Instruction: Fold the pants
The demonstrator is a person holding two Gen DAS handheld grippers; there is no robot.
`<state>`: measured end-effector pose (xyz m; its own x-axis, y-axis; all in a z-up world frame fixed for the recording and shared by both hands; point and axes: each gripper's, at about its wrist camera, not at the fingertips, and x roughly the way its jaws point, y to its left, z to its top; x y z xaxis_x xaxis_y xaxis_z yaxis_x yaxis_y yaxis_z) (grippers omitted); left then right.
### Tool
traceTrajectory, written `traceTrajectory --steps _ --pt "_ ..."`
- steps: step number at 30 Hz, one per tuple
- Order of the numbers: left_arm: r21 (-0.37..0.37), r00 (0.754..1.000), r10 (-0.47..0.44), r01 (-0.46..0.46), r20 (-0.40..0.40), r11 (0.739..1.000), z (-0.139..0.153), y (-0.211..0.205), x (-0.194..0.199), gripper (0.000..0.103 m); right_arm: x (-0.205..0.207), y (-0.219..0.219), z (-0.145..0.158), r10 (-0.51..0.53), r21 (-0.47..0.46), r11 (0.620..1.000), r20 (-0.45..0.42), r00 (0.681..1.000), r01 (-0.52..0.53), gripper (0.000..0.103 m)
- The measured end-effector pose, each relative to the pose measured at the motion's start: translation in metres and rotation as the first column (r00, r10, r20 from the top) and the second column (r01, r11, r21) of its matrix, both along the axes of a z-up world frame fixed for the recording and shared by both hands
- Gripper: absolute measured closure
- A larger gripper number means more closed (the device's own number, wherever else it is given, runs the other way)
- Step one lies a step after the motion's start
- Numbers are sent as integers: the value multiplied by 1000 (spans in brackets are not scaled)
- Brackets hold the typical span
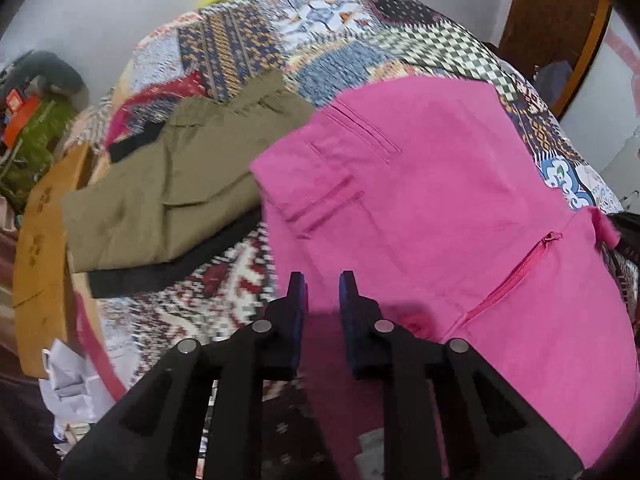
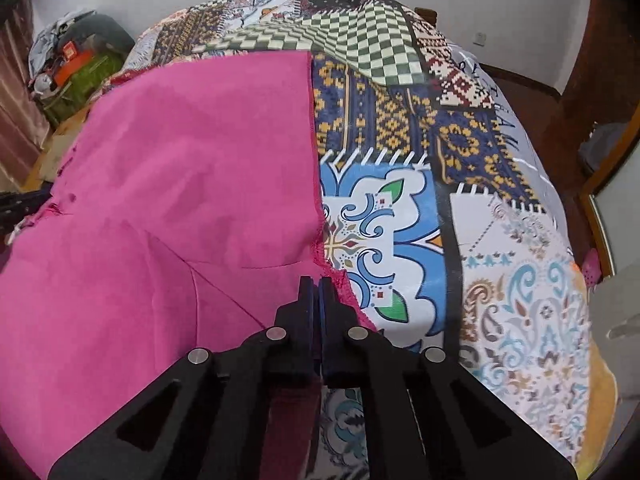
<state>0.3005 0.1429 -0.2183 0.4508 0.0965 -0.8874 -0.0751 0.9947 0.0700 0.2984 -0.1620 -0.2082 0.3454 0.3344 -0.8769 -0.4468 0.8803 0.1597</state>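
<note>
Pink pants (image 1: 432, 208) lie spread on the patchwork bedspread (image 1: 320, 40), waistband, pockets and zipper toward the left wrist view. My left gripper (image 1: 323, 280) is open over the near edge of the waist area, its fingers a small gap apart with pink cloth below them. In the right wrist view the pink pants (image 2: 180, 168) cover the left half. My right gripper (image 2: 316, 282) is shut on the frayed hem edge of the pants at their right side.
Folded olive pants (image 1: 168, 184) lie on a black garment (image 1: 160, 272) left of the pink ones. The wooden bed frame (image 1: 40, 260) and clutter on the floor are at far left. The bedspread (image 2: 480, 200) shows bare to the right.
</note>
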Motion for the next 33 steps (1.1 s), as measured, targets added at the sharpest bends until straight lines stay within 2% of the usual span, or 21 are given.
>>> traceTrajectory --steps 2,6,11,15,22,27,33 --pt "7 1000 11 -12 26 1000 10 6 -3 81 -1 -7 13 -11 23 1000 13 1000 11 99" --pt "-8 994 60 -60 92 998 32 25 -3 61 7 -20 49 -61 97 994 72 996 54 94" --pt "-13 988 81 -79 132 997 44 39 15 46 15 -20 83 -82 153 987 165 983 57 68" --pt "-12 990 81 -80 116 997 36 45 34 38 29 -3 95 -89 172 984 210 974 53 58" --pt "-98 995 101 -98 27 990 -3 55 61 37 55 29 75 -41 139 990 182 982 15 54" --pt "-155 993 117 -112 21 982 -17 61 72 36 82 51 53 2 83 996 155 988 -16 54" --pt "-246 994 110 -107 -4 963 -27 67 84 36 119 66 29 16 79 997 101 995 -24 54"
